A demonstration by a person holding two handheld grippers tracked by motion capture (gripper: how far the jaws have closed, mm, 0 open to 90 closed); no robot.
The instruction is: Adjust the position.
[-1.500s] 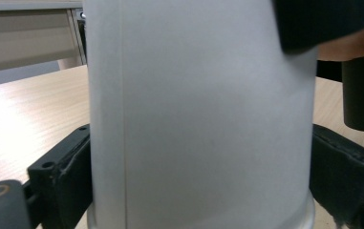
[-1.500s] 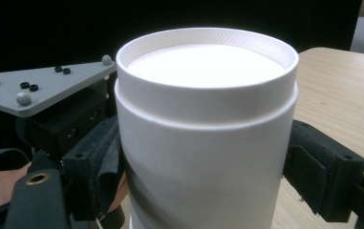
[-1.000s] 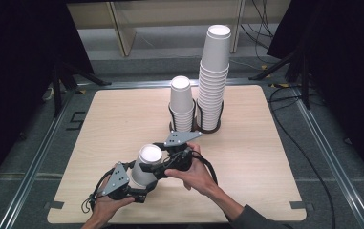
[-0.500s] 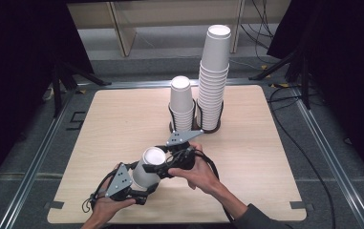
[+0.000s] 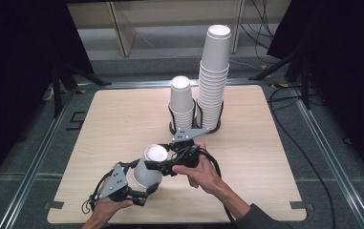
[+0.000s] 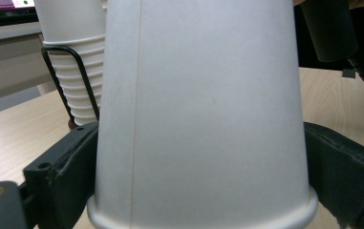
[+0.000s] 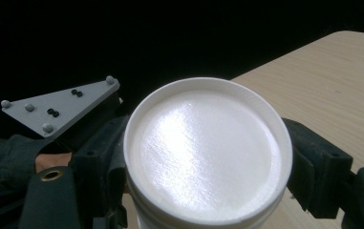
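Holding an upturned paper cup (image 5: 148, 166) btwn both tools: my right gripper (image 5: 156, 167) pinches its base end, while my left gripper (image 5: 147, 192) jaws, just opening, sit w/ the rim end between them.

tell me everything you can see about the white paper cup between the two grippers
The white paper cup is upside down and tilted, its flat recessed base up and its rolled rim low over the wooden table. It looks like matte paper with a faint side seam. The left gripper flanks its wider rim end, jaws having just been opening; the right gripper brackets the base end. It sits near the table's front, apart from the cup stacks.
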